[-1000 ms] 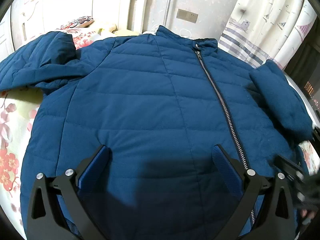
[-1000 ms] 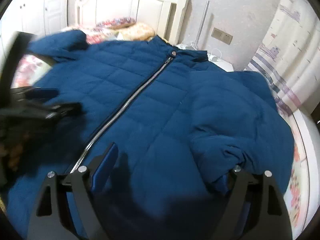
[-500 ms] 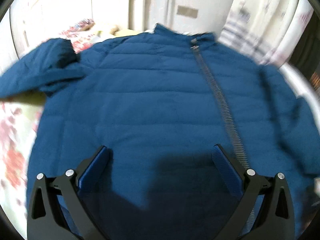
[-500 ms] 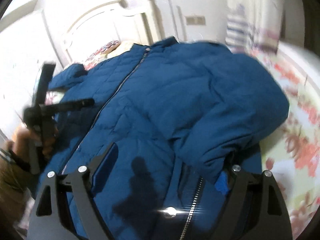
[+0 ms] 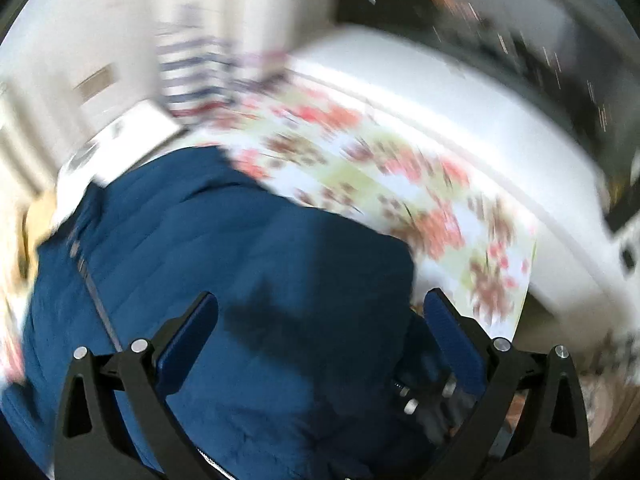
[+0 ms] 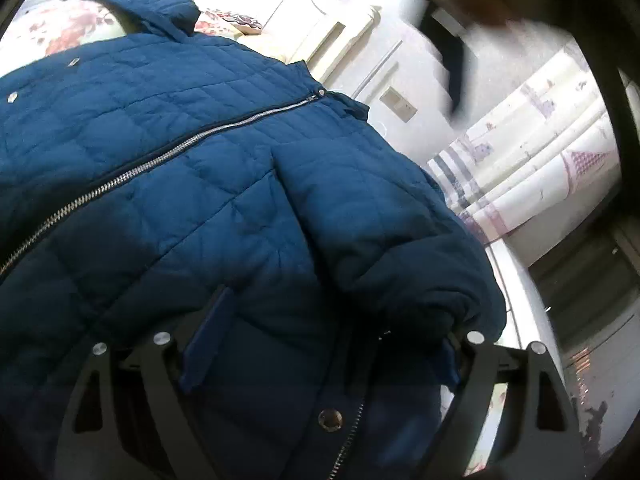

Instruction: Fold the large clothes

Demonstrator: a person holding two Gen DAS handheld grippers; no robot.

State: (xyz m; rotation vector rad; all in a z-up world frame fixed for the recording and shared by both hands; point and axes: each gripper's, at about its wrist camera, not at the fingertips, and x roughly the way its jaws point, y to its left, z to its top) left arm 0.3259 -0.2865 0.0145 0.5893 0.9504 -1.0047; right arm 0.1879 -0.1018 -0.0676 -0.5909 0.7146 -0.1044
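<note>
A dark blue quilted jacket (image 6: 180, 140) lies front up on the bed, its silver zipper (image 6: 160, 156) shut. Its sleeve (image 6: 400, 240) is folded in over the front, and the cuff bulges between my right gripper's (image 6: 328, 344) fingers and hides the right one. That gripper's jaws stand wide and rest low on the fabric near a snap button (image 6: 330, 418). The left wrist view is blurred. My left gripper (image 5: 320, 312) hovers wide open over the jacket's (image 5: 240, 260) edge, with nothing between its pads.
The flowered bedsheet (image 5: 380, 184) and the bed's white edge (image 5: 480, 128) run past the jacket. A white headboard (image 6: 312, 4) and a patterned curtain (image 6: 540, 168) stand behind. A blurred black bar (image 6: 456, 64) and a hand cross the top of the right wrist view.
The left gripper swung and rolled from over the jacket's front to its side by the bed's edge. The right gripper came in low with the sleeve, which now lies over the front.
</note>
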